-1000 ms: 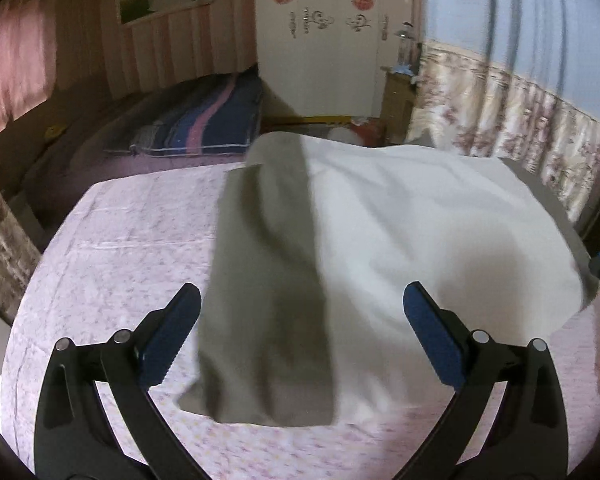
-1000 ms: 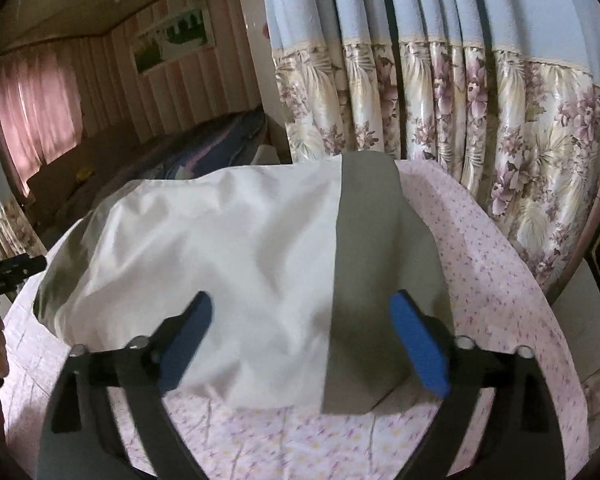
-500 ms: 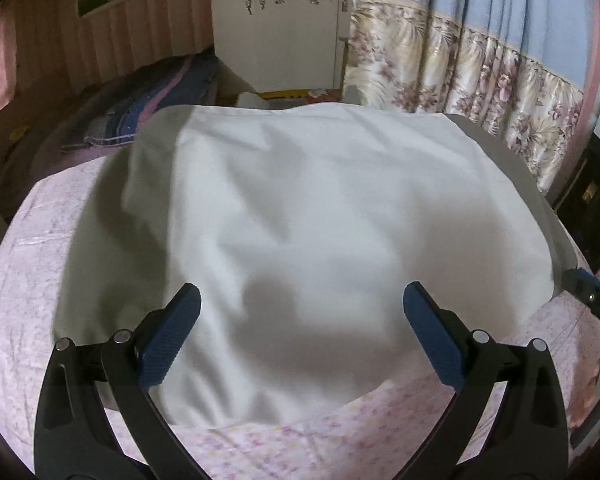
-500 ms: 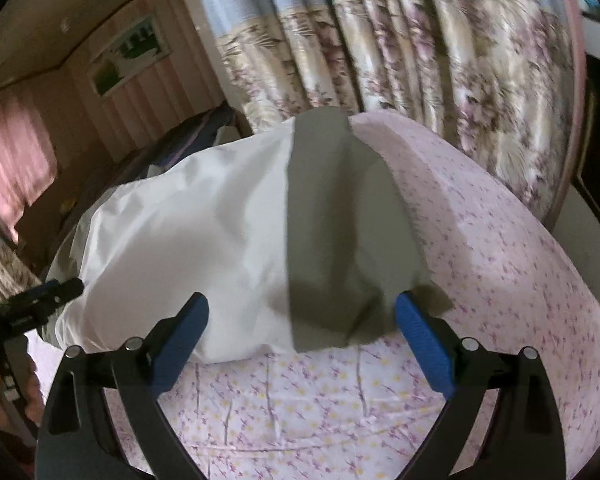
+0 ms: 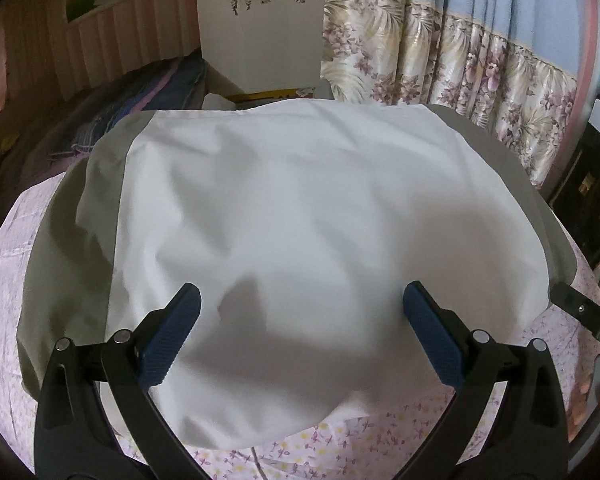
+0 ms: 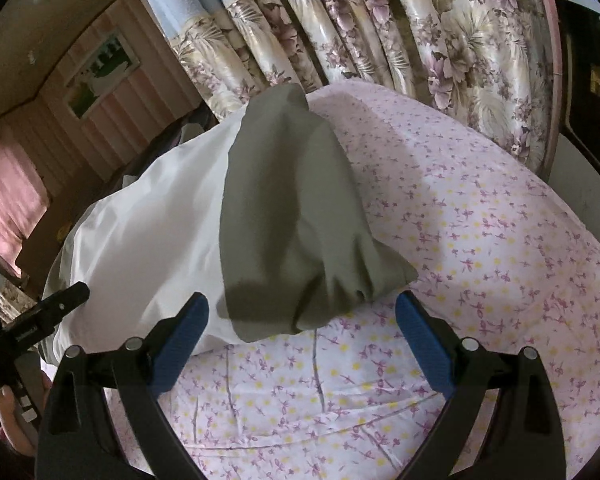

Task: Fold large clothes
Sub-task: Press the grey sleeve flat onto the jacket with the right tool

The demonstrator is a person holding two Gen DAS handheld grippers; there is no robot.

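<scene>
A large white garment [image 5: 300, 220] with grey-green sleeves lies spread on the bed. My left gripper [image 5: 300, 328] is open and empty, its blue pads above the garment's near hem. In the right wrist view the garment's white body [image 6: 148, 232] lies left of its grey-green sleeve [image 6: 292, 220], whose bunched cuff end points toward me. My right gripper [image 6: 302, 332] is open and empty, just short of that cuff. The left gripper's black frame [image 6: 40, 316] shows at that view's left edge, and the right gripper's frame [image 5: 580, 312] at the left view's right edge.
The bed has a pink floral sheet [image 6: 480, 240]. Floral curtains [image 6: 400, 32] hang close behind it. A white cupboard [image 5: 260, 28] and a striped blanket pile [image 5: 140, 112] lie beyond the bed's far side. Dark furniture [image 5: 592, 196] stands at the right.
My left gripper has swung right from the left sleeve to face the white body. My right gripper has turned right and dropped nearer the right sleeve's cuff. Both stayed open.
</scene>
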